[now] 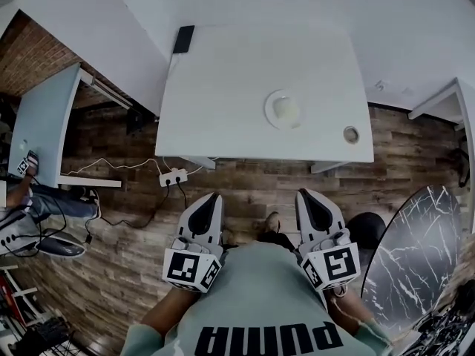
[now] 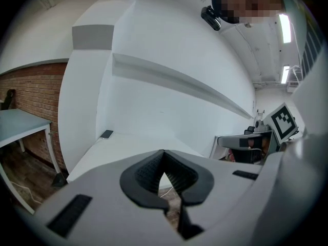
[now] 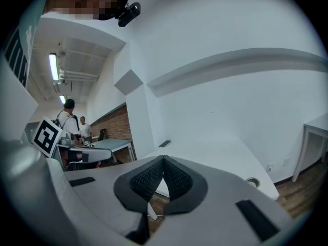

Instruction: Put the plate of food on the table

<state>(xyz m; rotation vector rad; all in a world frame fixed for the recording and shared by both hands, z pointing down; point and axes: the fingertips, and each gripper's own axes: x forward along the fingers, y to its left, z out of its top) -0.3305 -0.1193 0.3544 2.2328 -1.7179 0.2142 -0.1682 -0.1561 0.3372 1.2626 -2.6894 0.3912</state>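
White table [image 1: 223,95] on plank floor [image 1: 252,188] bears the plate [image 1: 270,114]; left gripper [image 1: 215,197], right gripper [image 1: 306,194] jaws clenched empty.

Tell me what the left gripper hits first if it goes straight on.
Probably the table, at its near edge: the shut left gripper points at it with only open air between. Depth is unclear, so it might skim just above the top instead.

One plate of food [image 1: 285,110], one white table [image 1: 223,110], one phone [image 1: 183,39], one power strip [image 1: 173,176], two tools [image 1: 214,197] [image 1: 305,194]
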